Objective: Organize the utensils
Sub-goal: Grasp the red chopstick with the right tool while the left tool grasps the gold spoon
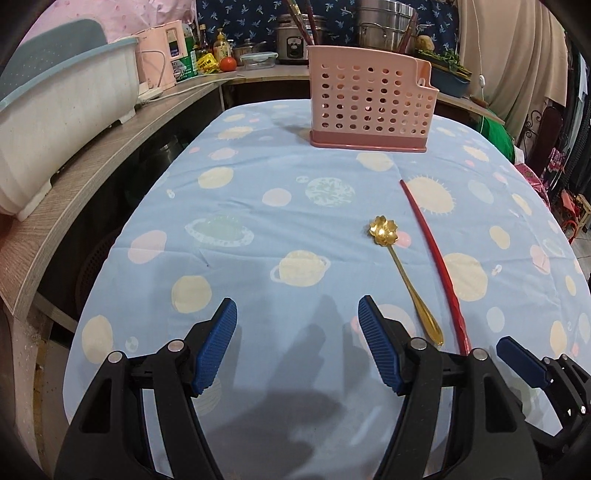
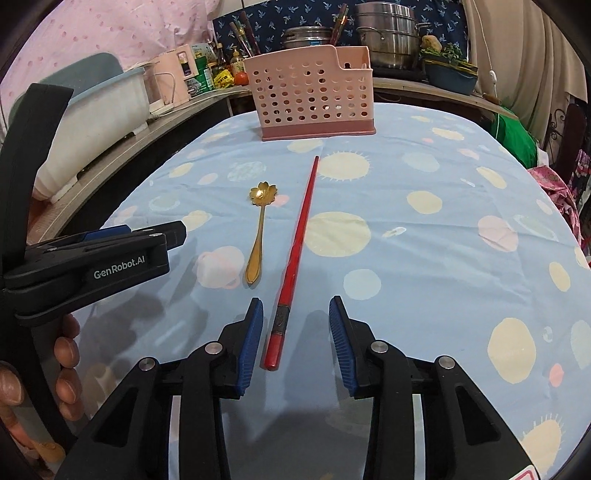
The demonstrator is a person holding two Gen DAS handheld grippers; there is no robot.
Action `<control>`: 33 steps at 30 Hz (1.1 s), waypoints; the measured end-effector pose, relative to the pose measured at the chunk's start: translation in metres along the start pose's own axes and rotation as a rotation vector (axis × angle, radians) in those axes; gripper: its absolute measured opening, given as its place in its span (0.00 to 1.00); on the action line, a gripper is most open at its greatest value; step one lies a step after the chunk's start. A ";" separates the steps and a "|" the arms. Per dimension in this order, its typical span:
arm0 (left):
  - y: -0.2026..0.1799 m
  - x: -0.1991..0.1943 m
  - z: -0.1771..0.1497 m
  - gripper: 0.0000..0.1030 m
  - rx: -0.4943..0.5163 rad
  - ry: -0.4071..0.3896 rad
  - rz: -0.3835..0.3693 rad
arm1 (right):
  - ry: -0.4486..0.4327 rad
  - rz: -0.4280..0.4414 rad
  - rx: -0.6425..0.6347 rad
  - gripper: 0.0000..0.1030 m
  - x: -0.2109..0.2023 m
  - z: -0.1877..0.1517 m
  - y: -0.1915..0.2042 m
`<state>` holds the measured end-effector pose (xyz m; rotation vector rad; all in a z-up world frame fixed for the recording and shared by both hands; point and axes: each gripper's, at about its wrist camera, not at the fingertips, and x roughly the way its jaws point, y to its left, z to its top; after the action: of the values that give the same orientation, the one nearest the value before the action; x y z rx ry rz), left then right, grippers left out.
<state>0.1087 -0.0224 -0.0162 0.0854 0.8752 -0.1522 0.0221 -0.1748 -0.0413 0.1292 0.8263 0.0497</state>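
A pink perforated utensil holder [image 1: 369,107] stands upright at the far end of the table; it also shows in the right wrist view [image 2: 316,101]. A gold flower-bowl spoon [image 1: 400,273] [image 2: 259,232] and a red chopstick [image 1: 436,266] [image 2: 295,254] lie side by side on the blue planet-print cloth [image 1: 258,229]. My left gripper [image 1: 297,347] is open and empty, to the left of the spoon handle. My right gripper [image 2: 295,339] is open, its fingers either side of the chopstick's near end without touching it.
A wooden shelf [image 1: 92,184] runs along the left with a white tub [image 1: 62,114]. Pots [image 2: 388,33], bottles and a tomato stand behind the holder. The left gripper body [image 2: 92,266] and the hand holding it show at the left in the right wrist view.
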 end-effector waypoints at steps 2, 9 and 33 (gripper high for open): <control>0.001 0.001 -0.001 0.63 -0.003 0.005 -0.001 | 0.002 -0.002 -0.001 0.29 0.002 -0.001 0.001; 0.004 0.004 -0.006 0.63 -0.016 0.023 -0.007 | -0.010 -0.036 -0.021 0.15 0.003 -0.004 0.002; -0.038 0.009 -0.009 0.76 -0.007 0.062 -0.168 | -0.027 -0.066 0.130 0.07 -0.006 -0.005 -0.048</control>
<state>0.1015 -0.0597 -0.0293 0.0098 0.9449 -0.3053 0.0140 -0.2224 -0.0468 0.2245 0.8065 -0.0674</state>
